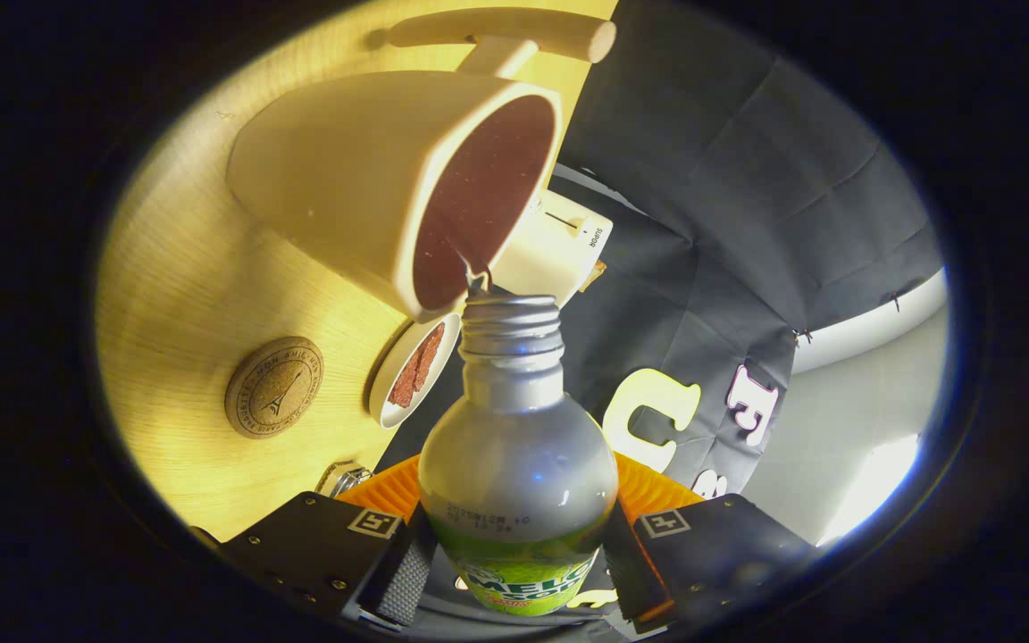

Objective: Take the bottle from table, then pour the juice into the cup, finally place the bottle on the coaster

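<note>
Fingers (407, 572) are pressing on both sides of the bottle (519, 464), so I am holding my gripper (514, 576) clamped on its labelled body. I am seeing its long axis running straight ahead from the fingers, the uncapped neck pointing at the cup (389, 179). Liquid is bridging the mouth and the cup's rim. Beside the cup a small dish (412, 371) is sitting, and the coaster (274, 387) is lying apart on the table (175, 268)
</note>
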### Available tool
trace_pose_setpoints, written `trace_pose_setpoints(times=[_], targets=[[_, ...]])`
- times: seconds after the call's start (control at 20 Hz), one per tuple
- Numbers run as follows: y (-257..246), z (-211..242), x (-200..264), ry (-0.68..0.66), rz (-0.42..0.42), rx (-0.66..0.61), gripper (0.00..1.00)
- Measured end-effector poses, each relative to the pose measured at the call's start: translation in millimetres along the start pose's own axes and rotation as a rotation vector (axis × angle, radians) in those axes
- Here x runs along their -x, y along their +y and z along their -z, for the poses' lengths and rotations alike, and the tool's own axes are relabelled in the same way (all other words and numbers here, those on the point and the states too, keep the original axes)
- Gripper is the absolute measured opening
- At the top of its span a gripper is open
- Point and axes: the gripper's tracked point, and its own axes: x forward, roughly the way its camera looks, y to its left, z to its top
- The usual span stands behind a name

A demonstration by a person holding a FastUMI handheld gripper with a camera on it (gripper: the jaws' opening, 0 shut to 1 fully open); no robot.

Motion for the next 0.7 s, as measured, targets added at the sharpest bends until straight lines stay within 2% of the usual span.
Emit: trace_pose_setpoints(times=[0.7], targets=[[-6.3,-0.6,-3.7,-0.016,0.005,0.113,0.81]])
